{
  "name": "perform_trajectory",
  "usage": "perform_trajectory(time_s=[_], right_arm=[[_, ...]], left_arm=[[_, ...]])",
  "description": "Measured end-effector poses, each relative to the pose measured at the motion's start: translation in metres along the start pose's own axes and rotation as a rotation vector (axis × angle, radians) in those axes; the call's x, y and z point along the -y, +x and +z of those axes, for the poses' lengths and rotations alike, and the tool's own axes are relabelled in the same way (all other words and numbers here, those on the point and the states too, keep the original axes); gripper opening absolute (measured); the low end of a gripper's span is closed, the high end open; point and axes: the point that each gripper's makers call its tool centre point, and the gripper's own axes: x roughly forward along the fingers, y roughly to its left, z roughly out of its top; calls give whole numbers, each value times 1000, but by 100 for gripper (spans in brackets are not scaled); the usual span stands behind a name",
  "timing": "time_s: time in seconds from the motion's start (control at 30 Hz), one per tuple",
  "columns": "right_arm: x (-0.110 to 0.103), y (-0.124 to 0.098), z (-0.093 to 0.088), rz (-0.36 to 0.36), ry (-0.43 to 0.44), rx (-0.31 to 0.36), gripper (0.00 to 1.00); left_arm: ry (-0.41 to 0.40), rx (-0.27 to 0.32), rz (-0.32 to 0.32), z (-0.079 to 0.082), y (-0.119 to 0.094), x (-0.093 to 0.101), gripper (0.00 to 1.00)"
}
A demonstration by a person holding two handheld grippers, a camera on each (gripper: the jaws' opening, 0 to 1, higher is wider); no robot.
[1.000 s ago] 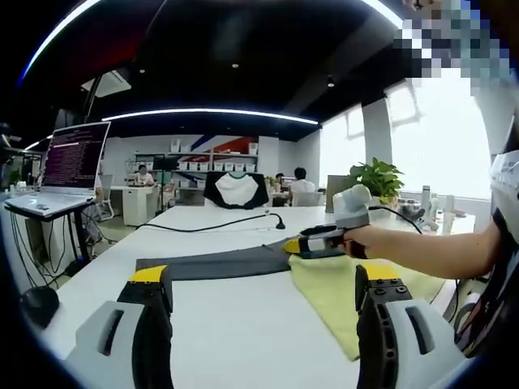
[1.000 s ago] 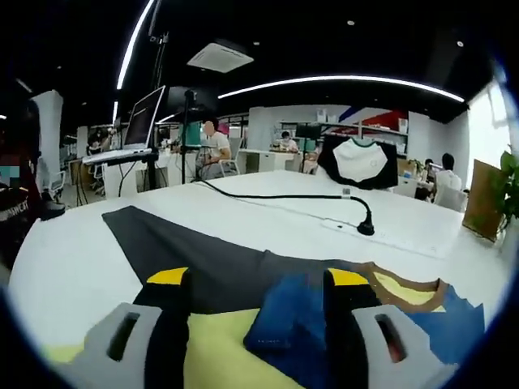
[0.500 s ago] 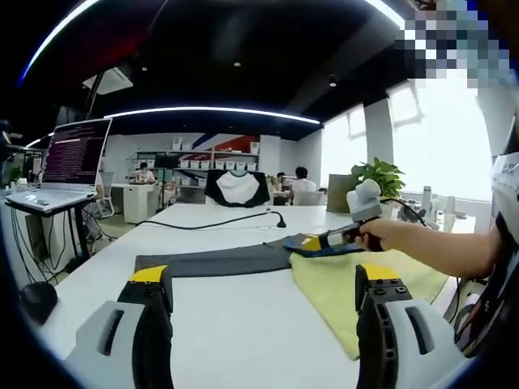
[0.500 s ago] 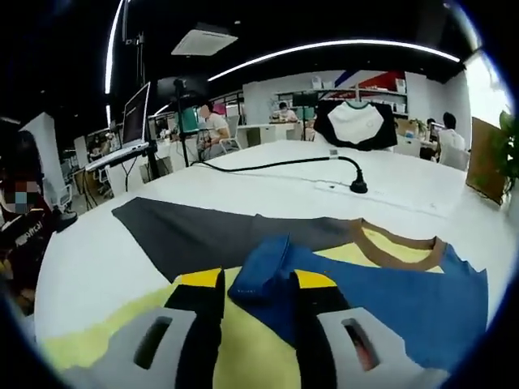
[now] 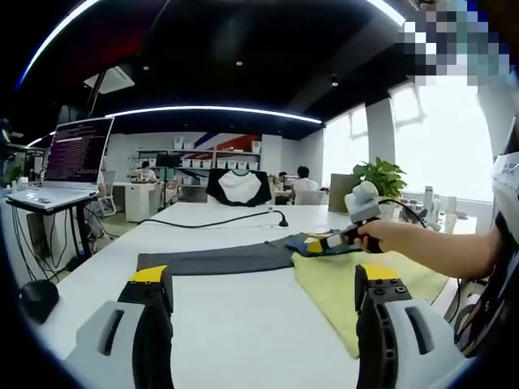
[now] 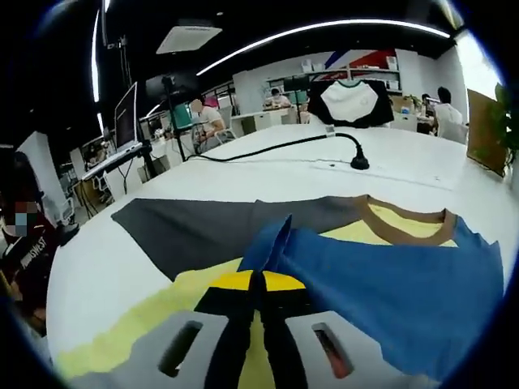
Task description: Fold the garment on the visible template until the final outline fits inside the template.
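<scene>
A yellow garment (image 6: 174,308) with a brown collar (image 6: 401,233) and a blue sleeve (image 6: 381,284) lies partly over the dark grey template (image 6: 195,231) on the white table (image 6: 105,267). My right gripper (image 6: 256,279) is shut on a raised fold at the blue sleeve's edge. Seen from the left gripper view, the right gripper (image 5: 328,241) is held by a hand a little above the yellow garment (image 5: 336,284), with blue cloth in its jaws. The grey template (image 5: 215,261) stretches to its left. My left gripper (image 5: 263,275) hovers open over bare table, holding nothing.
A black cable (image 6: 276,146) ending in a round plug (image 6: 358,164) crosses the table beyond the template. A laptop on a stand (image 5: 73,158) is off the table's left end. A potted plant (image 5: 377,178) stands far right. A black-and-white shirt (image 5: 239,186) hangs behind; people sit at desks.
My right gripper's jaws went from wide open around the blue sleeve fold to shut on it. It lifted the sleeve slightly and drew it rightward. The left gripper stayed still.
</scene>
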Motion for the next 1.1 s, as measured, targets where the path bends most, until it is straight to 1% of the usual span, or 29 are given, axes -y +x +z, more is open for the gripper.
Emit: perform_trajectory(time_s=[0.17, 0.3, 0.43, 0.47, 0.53, 0.6, 0.63, 0.67, 0.7, 0.77, 0.8, 0.87, 0.93, 1.03, 1.1], right_arm=[[-11, -3, 9, 17, 1, 17, 0], [-21, -2, 23, 34, 1, 39, 0], [-38, 0, 37, 61, -42, 52, 0], [-41, 2, 39, 57, -82, 40, 0], [-45, 5, 43, 46, -124, 39, 0], [-53, 10, 42, 53, -158, 14, 0], [-57, 13, 38, 69, -176, -6, 0], [-63, 16, 36, 91, -170, -12, 0], [-68, 19, 28, 108, -173, -52, 0], [-70, 23, 21, 90, -224, -74, 0], [-73, 24, 18, 90, -236, -77, 0], [-79, 25, 12, 110, -224, -86, 0], [-83, 23, 9, 119, -219, -85, 0], [-84, 20, 11, 123, -229, -75, 0], [-83, 16, 16, 123, -229, -52, 0]], left_arm=[[-4, -1, 1, 0, 2, 0, 98], [-2, 1, 0, 0, 2, 0, 98], [-2, 4, 7, 2, 1, -2, 98], [-2, 4, 10, 2, 0, -3, 98], [-4, 5, 14, 3, 0, -4, 98], [-2, 6, 16, 3, -1, -5, 98], [-1, 5, 17, 3, -1, -5, 98], [0, 4, 18, 3, -1, -5, 98], [0, 3, 18, 3, -1, -5, 98], [0, 4, 19, 4, -2, -5, 98], [0, 4, 21, 4, -2, -5, 98], [0, 4, 25, 4, -3, -5, 98], [-2, 3, 30, 3, -4, -6, 98], [0, 0, 33, 3, -5, -7, 98], [0, -2, 32, 3, -4, -7, 98]])
